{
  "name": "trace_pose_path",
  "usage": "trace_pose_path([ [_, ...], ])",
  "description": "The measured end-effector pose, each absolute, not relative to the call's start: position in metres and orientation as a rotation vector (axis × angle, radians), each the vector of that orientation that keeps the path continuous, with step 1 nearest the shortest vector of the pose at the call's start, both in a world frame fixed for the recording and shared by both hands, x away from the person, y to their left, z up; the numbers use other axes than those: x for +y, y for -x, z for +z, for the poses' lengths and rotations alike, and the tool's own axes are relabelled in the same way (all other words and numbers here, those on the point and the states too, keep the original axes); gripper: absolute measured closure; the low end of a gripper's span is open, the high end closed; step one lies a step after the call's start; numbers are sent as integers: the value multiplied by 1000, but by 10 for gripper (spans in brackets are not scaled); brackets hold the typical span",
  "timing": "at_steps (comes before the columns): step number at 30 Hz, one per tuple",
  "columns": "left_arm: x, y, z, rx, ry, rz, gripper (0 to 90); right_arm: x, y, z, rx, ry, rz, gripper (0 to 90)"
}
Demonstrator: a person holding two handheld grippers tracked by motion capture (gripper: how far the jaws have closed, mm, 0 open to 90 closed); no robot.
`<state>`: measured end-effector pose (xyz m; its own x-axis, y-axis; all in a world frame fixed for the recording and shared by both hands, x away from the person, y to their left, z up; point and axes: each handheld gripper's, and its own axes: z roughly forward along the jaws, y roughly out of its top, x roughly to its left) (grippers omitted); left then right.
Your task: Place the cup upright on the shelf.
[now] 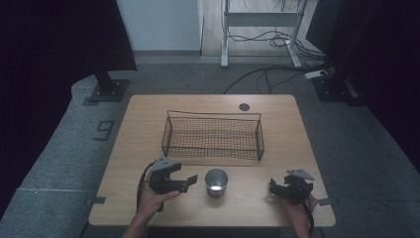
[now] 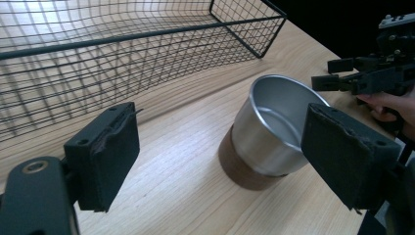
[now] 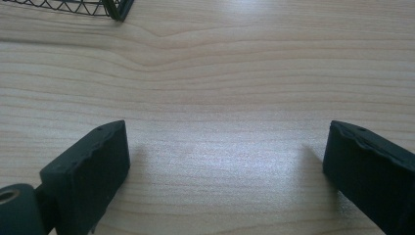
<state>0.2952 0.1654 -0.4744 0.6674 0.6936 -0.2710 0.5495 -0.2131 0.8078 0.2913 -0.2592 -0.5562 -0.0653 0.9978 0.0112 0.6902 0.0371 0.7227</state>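
Table (image 1: 277, 106) wood | wire basket (image 1: 213, 136) mid-table, empty | steel cup (image 1: 216, 182) upright just in front of basket, between grippers | left gripper (image 1: 188, 181) jaws apart, beside cup | right gripper (image 1: 275, 187) jaws apart over bare tabletop

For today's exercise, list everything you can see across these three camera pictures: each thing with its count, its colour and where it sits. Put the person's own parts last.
table: one, light wood, centre of the high view.
wire basket: one, black mesh, empty, on the table's far half.
metal cup: one, silver with a brown base band, upright, on the table in front of the basket, between the two grippers.
round mark: one, dark, on the table's far edge behind the basket.
desk frame: one, white, on the floor beyond the table.
cables: several, black, on the floor near the frame.
left gripper: one, black, jaws open, left of the cup.
right gripper: one, black, jaws open, right of the cup.
hands: two, one holding each gripper.
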Motion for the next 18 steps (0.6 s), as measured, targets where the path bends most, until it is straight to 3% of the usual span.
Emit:
trace_pose_path([
  [18,136,-295,-474,921,-1936,150,123,-259,-291,-556,1807,-1702,785,34],
])
